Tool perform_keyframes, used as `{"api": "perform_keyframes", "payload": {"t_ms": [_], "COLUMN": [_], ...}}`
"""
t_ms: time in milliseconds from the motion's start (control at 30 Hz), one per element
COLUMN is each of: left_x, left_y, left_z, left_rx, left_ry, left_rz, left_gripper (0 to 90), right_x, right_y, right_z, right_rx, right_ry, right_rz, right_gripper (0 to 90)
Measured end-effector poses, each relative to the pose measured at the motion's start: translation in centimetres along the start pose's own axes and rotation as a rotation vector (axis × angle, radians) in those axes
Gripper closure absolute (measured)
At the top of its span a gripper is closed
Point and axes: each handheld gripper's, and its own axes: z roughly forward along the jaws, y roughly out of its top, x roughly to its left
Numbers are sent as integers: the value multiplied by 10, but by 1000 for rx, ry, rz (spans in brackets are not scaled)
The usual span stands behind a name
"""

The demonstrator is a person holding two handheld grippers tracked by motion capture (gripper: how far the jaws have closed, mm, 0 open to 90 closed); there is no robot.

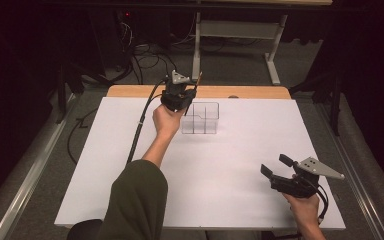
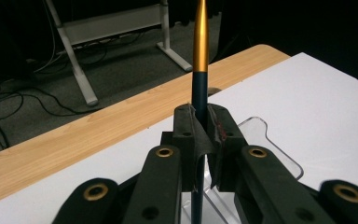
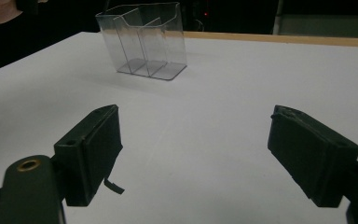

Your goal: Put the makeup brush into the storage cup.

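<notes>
White sheet [image 1: 220, 170] over wooden table [image 1: 250, 92], dark room. One clear divided holder [image 1: 200, 118], one pen [image 2: 200, 51]. Left gripper [image 1: 188, 98] clamped on pen; right gripper [image 1: 275, 165] gaping wide.

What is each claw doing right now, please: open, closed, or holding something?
Left claw: closed on a pen, at the clear organizer.
Right claw: open, holding nothing.

Pen [image 2: 200, 56]: tip runs off the top edge of the left gripper view; lower shaft hidden between the pads and behind the left gripper [image 2: 200, 140]; in the high view too thin to read any detail. Clear organiser [image 2: 270, 144]: mostly masked by the jaws, so which compartment lies under the pen cannot be told. Right gripper [image 3: 193, 154]: body cut off by the bottom edge of its own view; person's right forearm cropped at the high view's lower edge.
</notes>
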Motion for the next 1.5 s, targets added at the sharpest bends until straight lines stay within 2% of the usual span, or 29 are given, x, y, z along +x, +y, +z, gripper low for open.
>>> {"api": "perform_keyframes", "payload": {"t_ms": [633,1500], "left_x": [5,6], "left_y": [-10,-21], "left_z": [-2,2], "left_rx": [42,101], "left_ry": [21,10], "left_rz": [13,32], "left_gripper": [825,824], "right_x": [0,0], "right_y": [-1,-1], "right_z": [0,0], "right_rx": [6,10], "right_ry": [-5,-9], "right_rz": [-5,-9], "right_gripper": [189,188]}}
